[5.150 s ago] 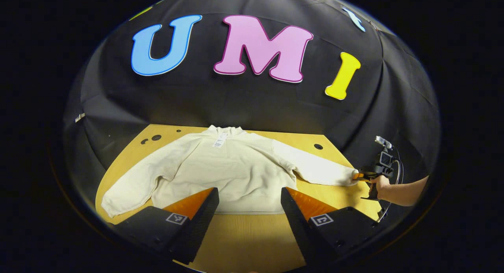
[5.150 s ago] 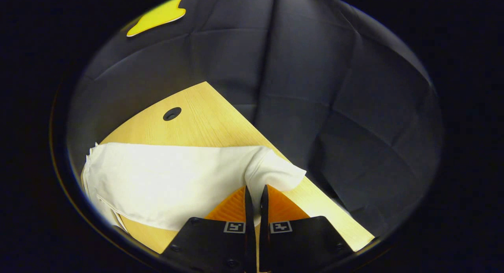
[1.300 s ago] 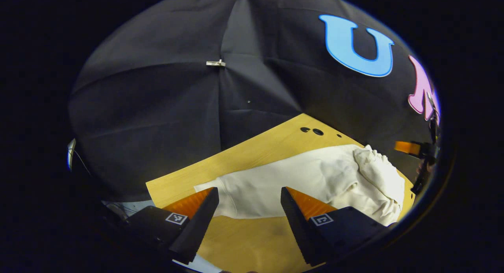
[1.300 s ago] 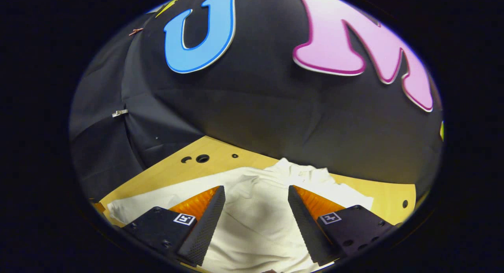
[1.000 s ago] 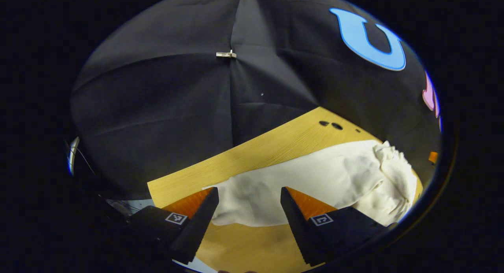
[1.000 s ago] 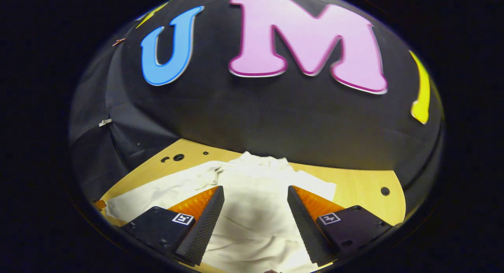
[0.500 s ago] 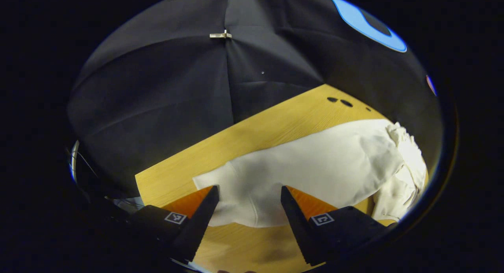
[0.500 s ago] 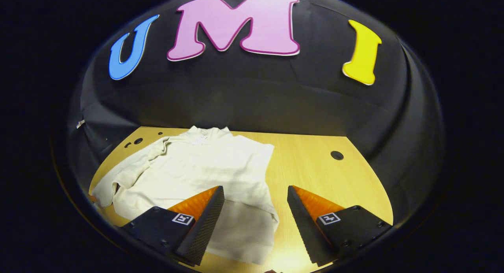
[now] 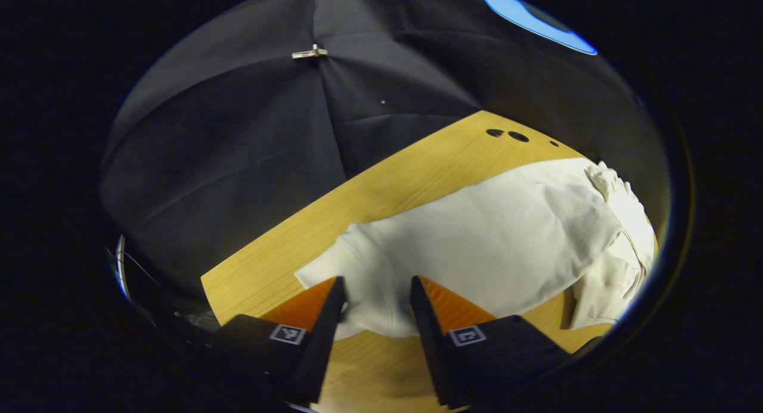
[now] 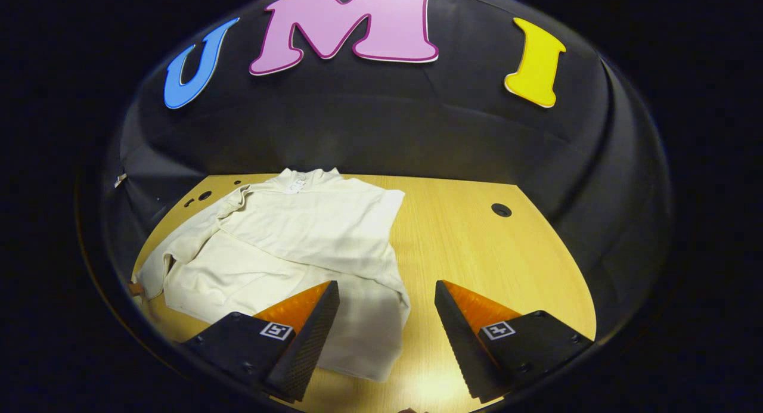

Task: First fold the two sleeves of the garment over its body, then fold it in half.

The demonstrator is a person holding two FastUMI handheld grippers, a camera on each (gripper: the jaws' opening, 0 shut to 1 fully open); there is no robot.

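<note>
In the left gripper view, the left gripper (image 9: 374, 294) sat low over the desk (image 9: 417, 168) with its fingers partly closed around the cuff (image 9: 357, 270) of the cream garment (image 9: 506, 234). Cloth lay between them, but whether both pressed on it could not be told. Beyond the cuff, the left sleeve (image 9: 477, 240) ran away across the desk toward the bunched collar at the far edge of the picture.

In the right gripper view, the right gripper (image 10: 387, 309) hung with its fingers spread wide and nothing between them, over the near edge of the garment, whose body lay flat on the left half of the desk. The right sleeve (image 10: 322, 228) lay folded over the body.

The cloth looked soft, light and limp. It would likely sag and drag if lifted by one point, so the thicker cuff seemed the best place to grip.

The sleeve's underside was hidden. The garment's right side was cut off in the left gripper view. A small tag at the collar (image 10: 295, 186) was too small to make out.
</note>
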